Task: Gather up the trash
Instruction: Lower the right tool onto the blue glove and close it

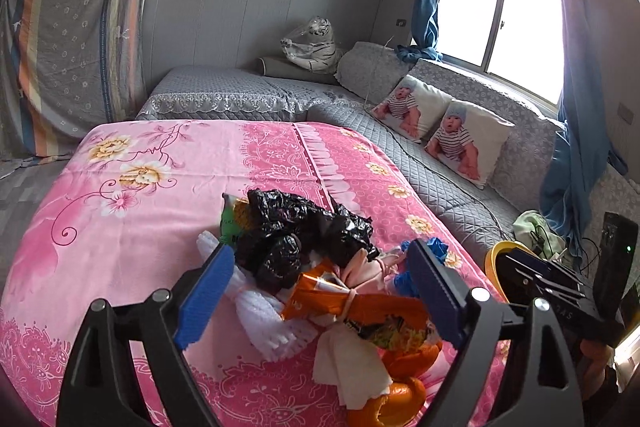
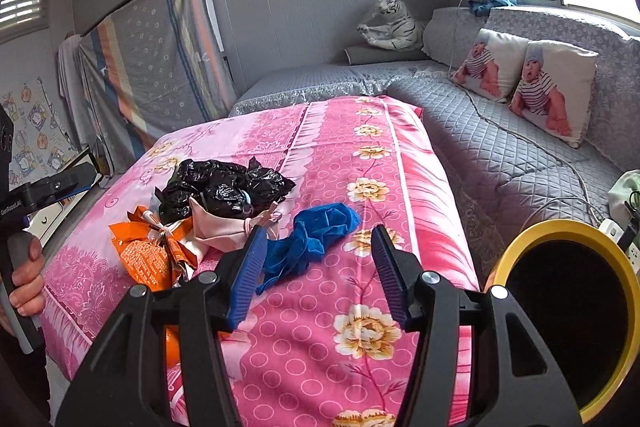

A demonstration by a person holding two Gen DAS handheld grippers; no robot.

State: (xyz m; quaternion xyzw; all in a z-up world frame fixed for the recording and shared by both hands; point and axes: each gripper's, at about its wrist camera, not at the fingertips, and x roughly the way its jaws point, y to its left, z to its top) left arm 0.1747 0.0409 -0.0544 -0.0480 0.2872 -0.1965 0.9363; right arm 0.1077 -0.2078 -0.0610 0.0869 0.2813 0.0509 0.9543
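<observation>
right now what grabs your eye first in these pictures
A heap of trash sits on the pink floral blanket: a crumpled black plastic bag, an orange snack wrapper and a blue glove. The yellow-rimmed bin stands at the blanket's right edge. Both the left claw and the right claw hang open over the pile.

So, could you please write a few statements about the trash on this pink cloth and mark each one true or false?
1. The blue glove lies on the pink cloth. True.
2. The left hand-held gripper is clamped on the black plastic bag. False: its jaws are open, with nothing gripped.
3. Orange peel lies near the orange wrapper. True.
4. The yellow-rimmed bin stands in the middle of the cloth. False: it stands off the cloth's edge, on the right.
5. The right hand-held gripper holds the glove. False: its jaws are open and empty.
</observation>
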